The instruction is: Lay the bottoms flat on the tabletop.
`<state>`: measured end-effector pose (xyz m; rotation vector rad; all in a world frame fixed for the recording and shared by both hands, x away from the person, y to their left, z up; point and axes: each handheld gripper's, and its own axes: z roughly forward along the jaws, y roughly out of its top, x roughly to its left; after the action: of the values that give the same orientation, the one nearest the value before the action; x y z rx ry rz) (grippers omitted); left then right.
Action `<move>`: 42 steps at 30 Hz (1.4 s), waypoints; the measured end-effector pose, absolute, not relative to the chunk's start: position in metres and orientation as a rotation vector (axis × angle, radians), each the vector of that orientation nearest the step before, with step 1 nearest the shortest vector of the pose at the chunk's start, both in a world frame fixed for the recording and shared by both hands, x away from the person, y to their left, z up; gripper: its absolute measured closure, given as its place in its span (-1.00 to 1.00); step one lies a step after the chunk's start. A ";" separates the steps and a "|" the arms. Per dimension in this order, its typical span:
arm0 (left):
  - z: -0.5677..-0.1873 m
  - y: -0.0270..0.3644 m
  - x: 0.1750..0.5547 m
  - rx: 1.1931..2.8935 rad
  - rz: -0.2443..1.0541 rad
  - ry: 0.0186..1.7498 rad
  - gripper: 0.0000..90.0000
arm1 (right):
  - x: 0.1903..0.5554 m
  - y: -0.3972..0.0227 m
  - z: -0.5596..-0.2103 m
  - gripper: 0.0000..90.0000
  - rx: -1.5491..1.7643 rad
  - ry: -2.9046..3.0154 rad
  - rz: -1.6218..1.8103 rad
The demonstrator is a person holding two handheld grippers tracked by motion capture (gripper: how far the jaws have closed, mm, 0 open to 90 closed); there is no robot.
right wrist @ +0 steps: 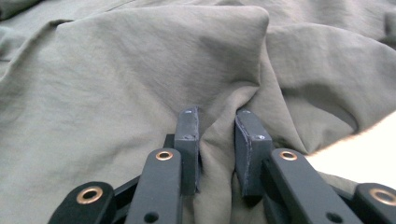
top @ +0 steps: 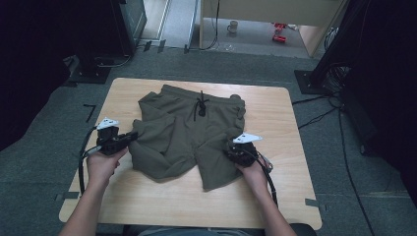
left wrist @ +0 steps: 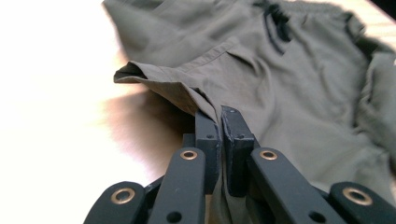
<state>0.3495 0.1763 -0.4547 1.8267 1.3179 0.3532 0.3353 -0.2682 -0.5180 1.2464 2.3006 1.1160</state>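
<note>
Two forearms reaching in from the near edge of the wooden surface (top: pixel 162 201), angled outward, each hand wrapped around a gripper with its cable trailing back along the wrist. Left hand (top: pixel 102 164) at the left side, left gripper (top: pixel 133 136) held low and level, pointing right toward the cloth, grey three-cornered plate on top. Fingers (left wrist: pixel 205 130) pressed nearly together, pinching the folded hem at the left edge of a pair of olive-green shorts (top: pixel 189 135); hem lifted slightly off the wood where clamped, casting a shadow below. Right hand (top: pixel 254 171) at the right side, right gripper (top: pixel 231 151) tipped forward and left onto the right leg of the shorts. Fingers (right wrist: pixel 187 140) a little apart, a raised ridge of fabric bunched between them and touching both inner faces. Shorts spread across the middle of the surface between the two grippers, rumpled, one leg reaching toward the near edge, waistband toward the far edge with a dark drawstring (top: pixel 200 104) knotted at its centre. Beyond the far edge, grey carpet (top: pixel 236 64), black equipment stands to either side, loose cables on the right, and a mug (top: pixel 232 26) on the floor in the distance.
</note>
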 end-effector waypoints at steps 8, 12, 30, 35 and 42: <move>-0.461 0.189 0.338 1.844 0.357 1.354 0.93 | 0.341 -0.280 -0.518 0.62 1.270 2.248 1.085; -0.463 0.192 0.330 1.857 0.357 1.357 0.93 | 0.344 -0.288 -0.519 0.62 1.303 2.218 1.089; -0.464 0.191 0.280 1.920 0.293 1.309 0.86 | 0.355 -0.302 -0.518 0.52 1.366 2.168 1.046; -0.454 0.195 0.277 1.841 0.319 1.285 0.67 | 0.354 -0.302 -0.514 0.46 1.361 2.175 1.057; -0.441 0.187 0.293 1.839 0.353 1.231 0.62 | 0.349 -0.302 -0.502 0.37 1.348 2.107 1.201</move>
<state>0.2932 0.1871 -0.4415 1.8394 1.2310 0.3532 0.3488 -0.3016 -0.5019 1.3476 2.1069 1.2011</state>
